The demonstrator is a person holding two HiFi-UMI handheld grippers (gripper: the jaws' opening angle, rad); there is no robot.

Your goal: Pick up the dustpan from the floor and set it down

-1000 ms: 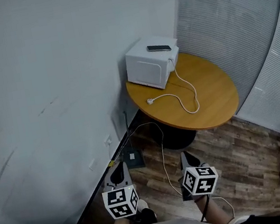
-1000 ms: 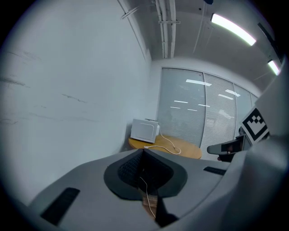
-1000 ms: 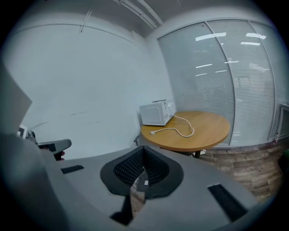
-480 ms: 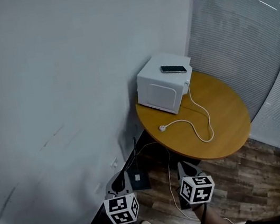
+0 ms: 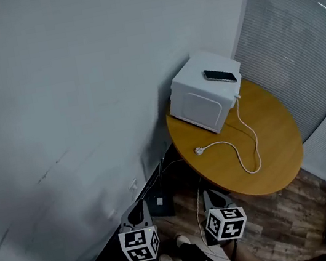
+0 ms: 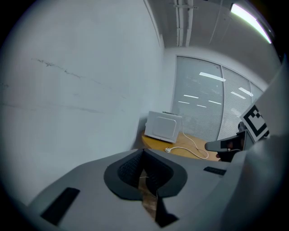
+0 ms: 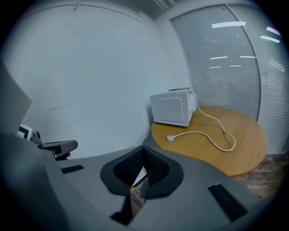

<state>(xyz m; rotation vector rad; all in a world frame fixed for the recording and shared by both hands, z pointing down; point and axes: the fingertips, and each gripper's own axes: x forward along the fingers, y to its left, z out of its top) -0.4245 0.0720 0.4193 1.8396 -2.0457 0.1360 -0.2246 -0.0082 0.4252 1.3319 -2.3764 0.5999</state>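
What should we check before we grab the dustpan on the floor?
1. Dustpan in sight, on the floor by the wall: ok.
2. Left tool open to grab: not ok, jaws together.
3. Right tool open to grab: not ok, jaws together.
4. Both tools empty: ok.
5. White cable on the floor clear of the dustpan: cannot tell.

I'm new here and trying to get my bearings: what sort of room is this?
Probably a corner of an office or small break room. A round wooden table carries a white microwave-like appliance, slatted blinds cover the wall beside it, and the ground is wood-plank flooring.
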